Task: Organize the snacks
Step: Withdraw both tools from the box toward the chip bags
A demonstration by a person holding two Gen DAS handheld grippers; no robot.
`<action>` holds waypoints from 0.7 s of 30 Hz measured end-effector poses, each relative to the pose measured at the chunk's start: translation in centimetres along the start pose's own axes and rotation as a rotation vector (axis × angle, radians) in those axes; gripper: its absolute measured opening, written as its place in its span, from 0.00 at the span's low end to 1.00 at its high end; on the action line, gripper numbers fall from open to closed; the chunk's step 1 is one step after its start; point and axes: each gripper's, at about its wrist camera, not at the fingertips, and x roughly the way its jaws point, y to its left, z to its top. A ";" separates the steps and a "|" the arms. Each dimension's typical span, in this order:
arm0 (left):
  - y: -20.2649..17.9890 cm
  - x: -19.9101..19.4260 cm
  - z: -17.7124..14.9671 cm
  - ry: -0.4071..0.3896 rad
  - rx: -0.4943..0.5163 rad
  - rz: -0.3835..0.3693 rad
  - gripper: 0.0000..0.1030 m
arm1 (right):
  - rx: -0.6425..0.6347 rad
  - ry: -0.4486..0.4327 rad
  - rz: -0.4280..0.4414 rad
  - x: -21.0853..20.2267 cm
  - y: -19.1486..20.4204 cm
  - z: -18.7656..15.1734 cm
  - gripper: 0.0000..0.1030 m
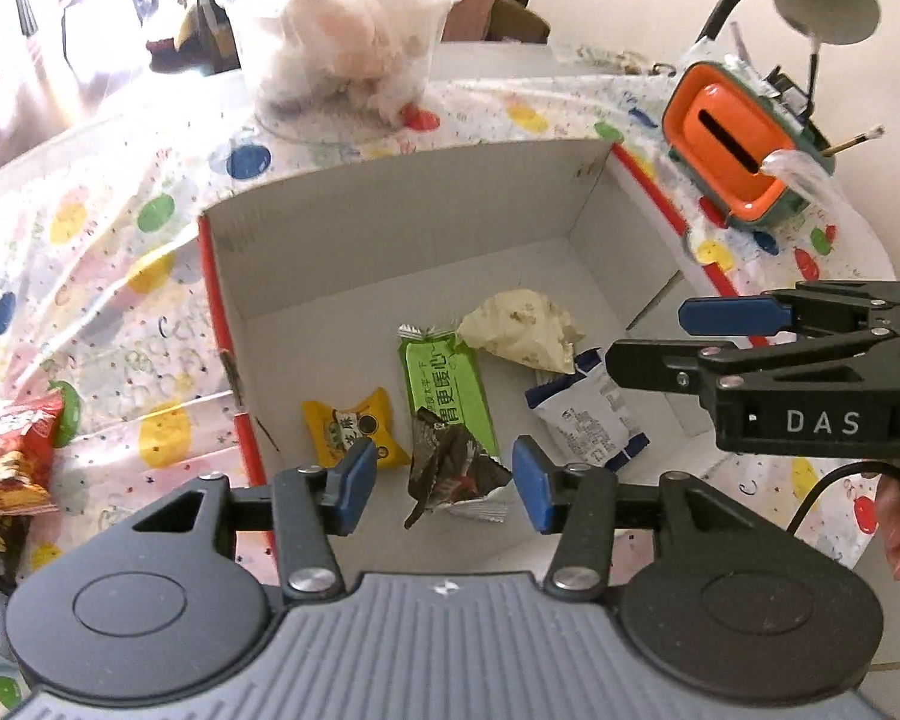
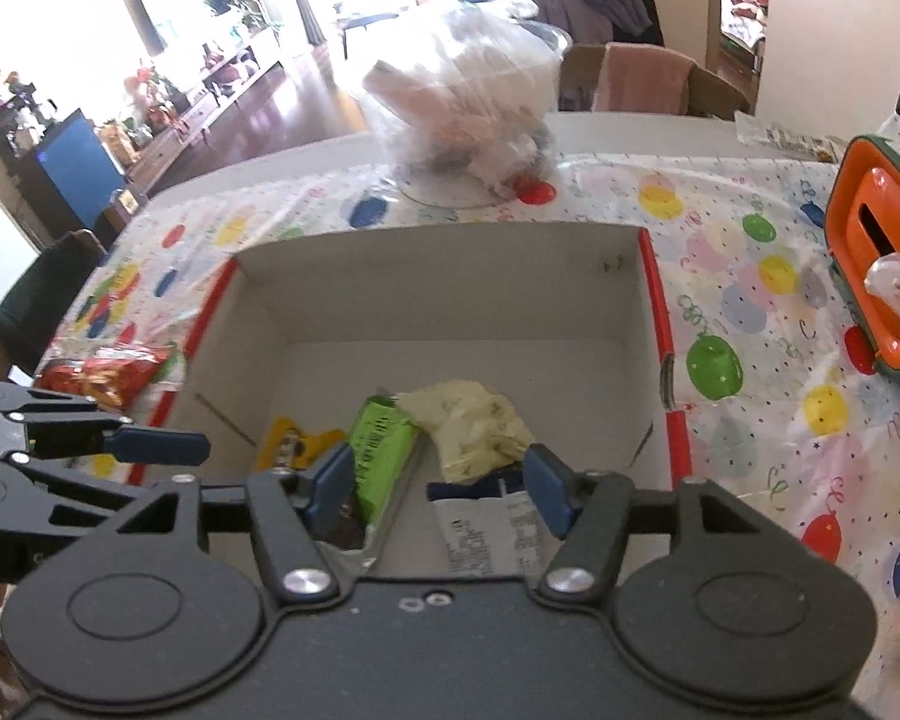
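Lifting both grippers, left gripper point(image 1: 444, 483) and right gripper point(image 2: 438, 486), jaws apart and empty, I'd clear the cardboard box point(image 1: 402, 192) before fetching the red snack bag point(image 1: 6, 450).

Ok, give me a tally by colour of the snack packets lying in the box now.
Yellow packet: 1
Green packet: 1
Dark brown packet: 1
Pale cream packet: 1
White and blue packet: 1
Total in the box: 5

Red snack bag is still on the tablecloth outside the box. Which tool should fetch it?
Left, probably. The red snack bag lies outside the box on the left tool's side; the right tool hangs over the box's opposite side. Both are open and hold nothing.
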 end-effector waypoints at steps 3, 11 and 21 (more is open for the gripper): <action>-0.2 -1.6 -0.4 -0.037 0.012 0.002 0.49 | -0.018 -0.017 0.019 -1.1 0.8 -0.2 0.65; 0.7 -5.1 -2.0 -0.140 -0.006 0.039 0.59 | -0.053 -0.070 0.053 -3.1 2.8 -0.6 0.81; 4.7 -8.7 -4.2 -0.230 -0.072 0.055 0.74 | -0.058 -0.109 0.100 -3.9 6.2 -1.2 0.94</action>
